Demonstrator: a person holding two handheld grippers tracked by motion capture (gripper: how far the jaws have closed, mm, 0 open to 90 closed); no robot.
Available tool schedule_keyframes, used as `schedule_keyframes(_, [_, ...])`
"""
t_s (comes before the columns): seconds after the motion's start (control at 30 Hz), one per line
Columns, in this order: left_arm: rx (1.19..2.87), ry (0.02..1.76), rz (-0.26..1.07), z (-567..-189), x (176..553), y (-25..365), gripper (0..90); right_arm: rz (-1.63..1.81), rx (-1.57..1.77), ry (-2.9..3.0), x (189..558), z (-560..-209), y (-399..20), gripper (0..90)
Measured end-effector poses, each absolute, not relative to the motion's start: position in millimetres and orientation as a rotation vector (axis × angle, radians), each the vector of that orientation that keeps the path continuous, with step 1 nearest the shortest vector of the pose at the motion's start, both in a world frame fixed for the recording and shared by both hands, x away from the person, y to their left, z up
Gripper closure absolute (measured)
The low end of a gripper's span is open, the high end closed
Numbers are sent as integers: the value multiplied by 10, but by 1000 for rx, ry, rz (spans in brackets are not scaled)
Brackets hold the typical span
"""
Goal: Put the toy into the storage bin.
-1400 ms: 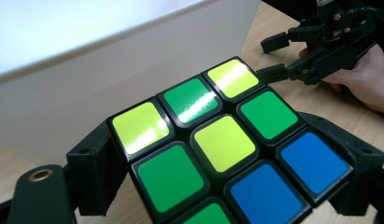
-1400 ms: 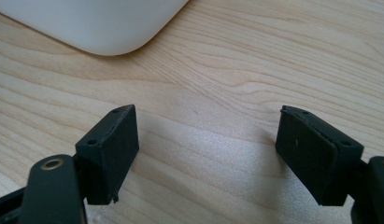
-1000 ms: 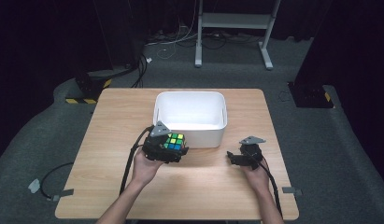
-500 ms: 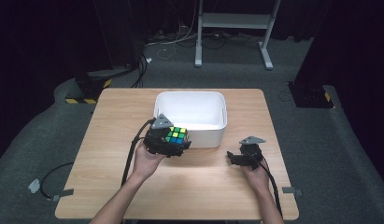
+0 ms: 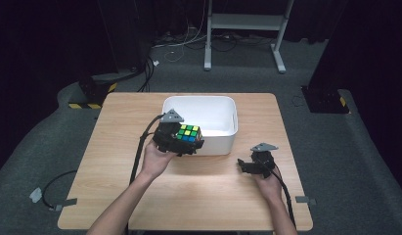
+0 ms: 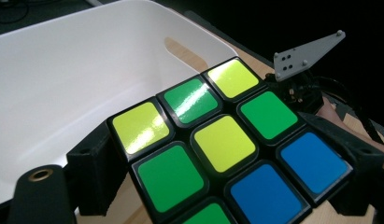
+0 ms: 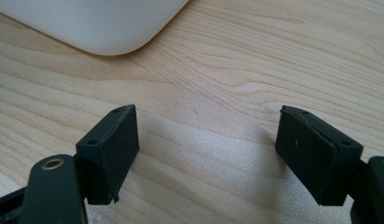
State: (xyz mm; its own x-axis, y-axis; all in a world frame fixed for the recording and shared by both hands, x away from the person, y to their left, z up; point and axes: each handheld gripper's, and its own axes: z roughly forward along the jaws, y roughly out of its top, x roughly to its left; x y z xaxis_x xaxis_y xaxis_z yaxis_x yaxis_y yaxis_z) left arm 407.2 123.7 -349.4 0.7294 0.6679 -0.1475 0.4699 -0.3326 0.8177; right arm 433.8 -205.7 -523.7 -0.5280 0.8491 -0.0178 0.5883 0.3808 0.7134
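Table [image 5: 110,196]: your wooden work surface.
Bin [image 5: 223,142]: white, empty, just ahead of your cube.
Cube [image 5: 188,133]: you're holding it at the bin's near wall, rim just beyond.
Left gripper [image 5: 181,139]: clamped on the cube.
Right gripper [image 7: 206,154]: jaws spread, holding nothing, resting well right.

A light wooden table [image 5: 115,142] with rounded corners was observed standing on grey carpet [image 5: 37,161]. A white rectangular plastic tub [image 5: 223,139] was found resting directly on the tabletop, toward its far edge, near the middle.
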Motion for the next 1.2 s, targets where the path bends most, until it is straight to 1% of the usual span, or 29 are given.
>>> schedule_keyframes(0.8, [2014,859,298,-3293,4392,1089,155,937,1247,2263,4337,-5237,-2057,214])
schedule_keyframes(1.2, [2024,876,311,-3268,4574,1007,155,937,1248,2264,4337,-5237,-2057,215])
